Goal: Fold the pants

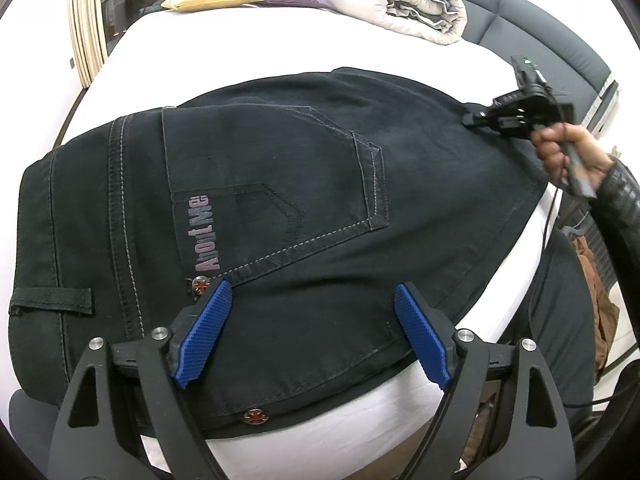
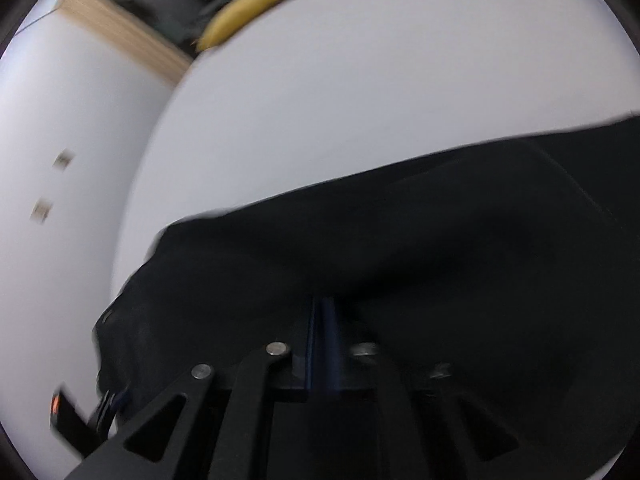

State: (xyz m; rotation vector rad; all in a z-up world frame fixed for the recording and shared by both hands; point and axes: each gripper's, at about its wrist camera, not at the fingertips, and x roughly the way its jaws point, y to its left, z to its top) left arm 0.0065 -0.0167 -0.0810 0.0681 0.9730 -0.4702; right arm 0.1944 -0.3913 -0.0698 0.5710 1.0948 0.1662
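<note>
A home bedroom: white-sheeted bed [image 1: 248,48], pillows [image 1: 212,0], rolled duvet [image 1: 408,4].

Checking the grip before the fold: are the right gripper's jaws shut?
Shut: the right gripper has its blue pads together at the pants edge.

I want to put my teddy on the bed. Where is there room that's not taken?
The widest bare sheet lies between the black pants and the yellow pillow. A thin strip is free at the near edge under the pants. The far right is crowded by the rolled duvet and the right gripper.
</note>
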